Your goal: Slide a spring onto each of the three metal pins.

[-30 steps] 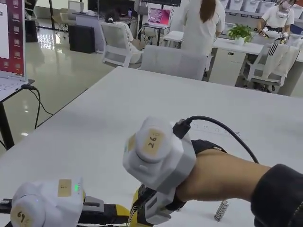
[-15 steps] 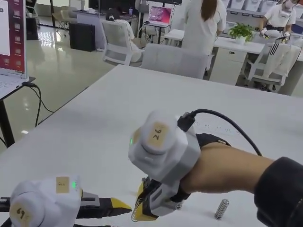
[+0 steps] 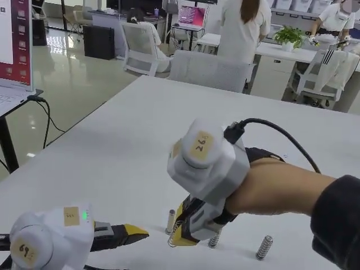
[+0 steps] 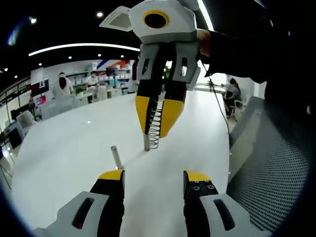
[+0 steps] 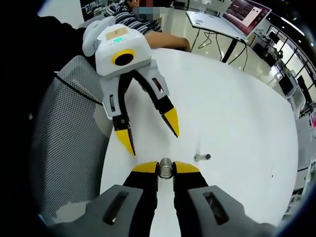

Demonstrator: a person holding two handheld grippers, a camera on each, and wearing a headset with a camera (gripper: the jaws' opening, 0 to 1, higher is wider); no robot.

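One broad, smooth white tabletop (image 3: 112, 157) carries everything. Above it in the head view is the right tool (image 3: 181, 238), a white plastic body with yellow-tipped jaws. Those jaws are pressed together on a coiled wire spring (image 5: 166, 168) held upright; whether its lower end touches the surface is hard to tell. The left tool (image 4: 154, 177), of the same make, has its jaws spread wide with nothing between them, and the head view's lower edge cuts off its body. A second spring (image 3: 263, 247) stands upright farther right. A third spring (image 3: 214, 240) is partly hidden behind the right tool. Whether pins sit inside these two cannot be told. One bare, slim metal pin (image 3: 171, 221) stands just beside the held spring.
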